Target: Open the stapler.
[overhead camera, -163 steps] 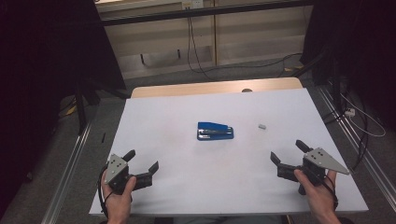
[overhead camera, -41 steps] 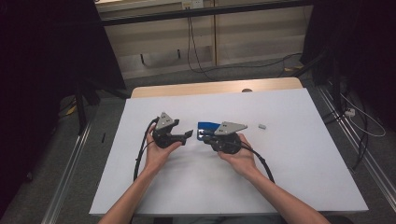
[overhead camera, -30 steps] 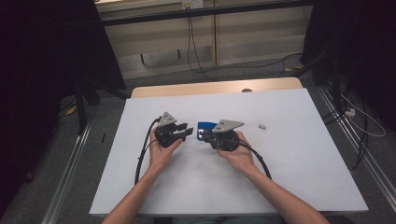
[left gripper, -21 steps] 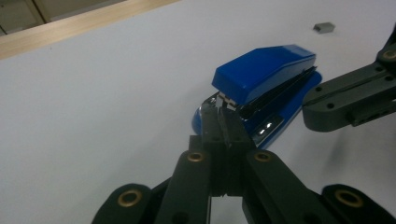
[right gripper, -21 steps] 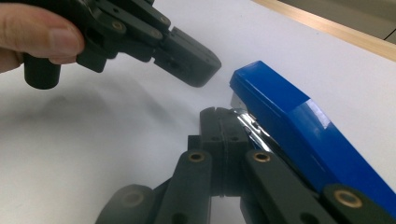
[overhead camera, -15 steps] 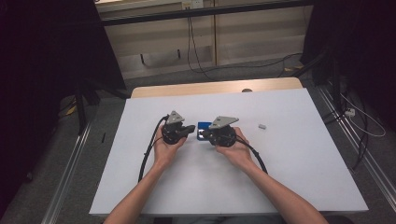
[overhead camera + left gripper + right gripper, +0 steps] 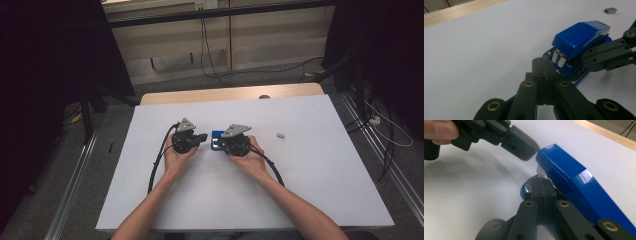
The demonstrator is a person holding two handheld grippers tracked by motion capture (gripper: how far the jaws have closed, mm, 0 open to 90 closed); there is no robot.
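Observation:
A blue stapler lies on the white table, between the two hand-held grippers. My left gripper is shut, and its tips touch the stapler's front end. My right gripper is shut too, with its tips pushed in at the stapler's front, under the blue top arm. In the left gripper view the right gripper reaches in from the right along the stapler's side. In the right gripper view the left gripper meets the tip of the blue top.
A small grey block of staples lies on the table to the right of the stapler. A wooden strip runs along the table's far edge. A black cable trails from the left gripper toward the near edge.
Both grippers came in from the near corners to the stapler. Over the last second they moved closer together at its left end, and both now touch it.

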